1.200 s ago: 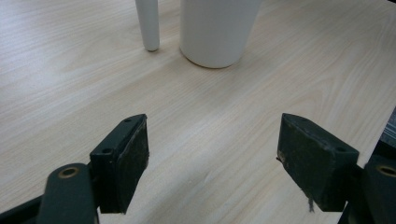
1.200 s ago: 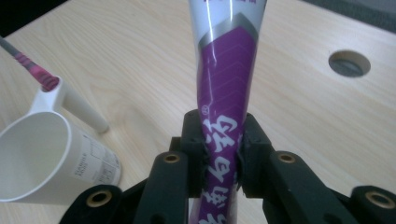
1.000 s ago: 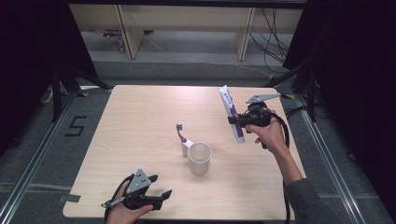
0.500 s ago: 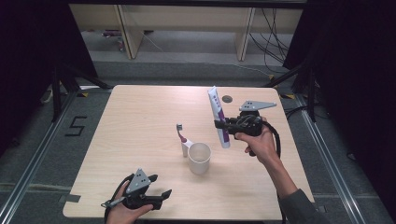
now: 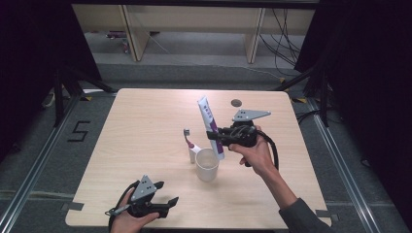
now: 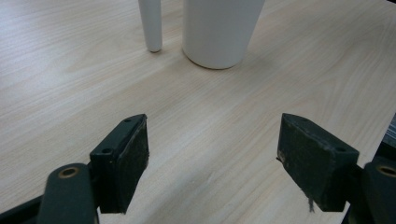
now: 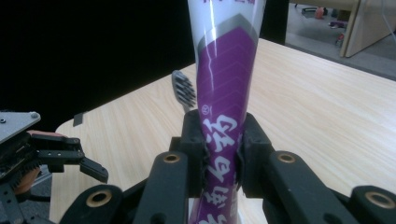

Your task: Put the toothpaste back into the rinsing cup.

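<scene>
Toothpaste is the thing in hand: a tall white and purple plastic toothpaste tube [image 5: 210, 126] pinched across its middle by the right gripper [image 5: 217, 137], which holds it upright and a little tilted in the air, its lower end hanging just above the rim of a white paper-like cup [image 5: 207, 165] on the pale wooden table [image 5: 145, 111]. From the right gripper view the two black pads [image 7: 194, 140] bite in on either side of the printed purple band of the tube [image 7: 223, 116], and the skin of it dents slightly where they press.

That dent tells me how it will handle. I'd judge the tube light and soft, a thin glossy sleeve that gives under a squeeze and could slide if the grip eased. Holding it across the flat of the body looks right; too hard a squeeze might force paste toward the cap, too little and it may slip down. The stiffer shoulder near the lower end would be the firmer spot, though that end needs to stay free to drop into the cup.

A white toothbrush with a dark bristle head [image 5: 189, 144] already leans beside the cup, so the cup could tip if nudged.

The left gripper [image 5: 164, 194] rests low at the near edge of the table, its jaws standing wide apart with nothing between them, only bare wood ahead.
</scene>
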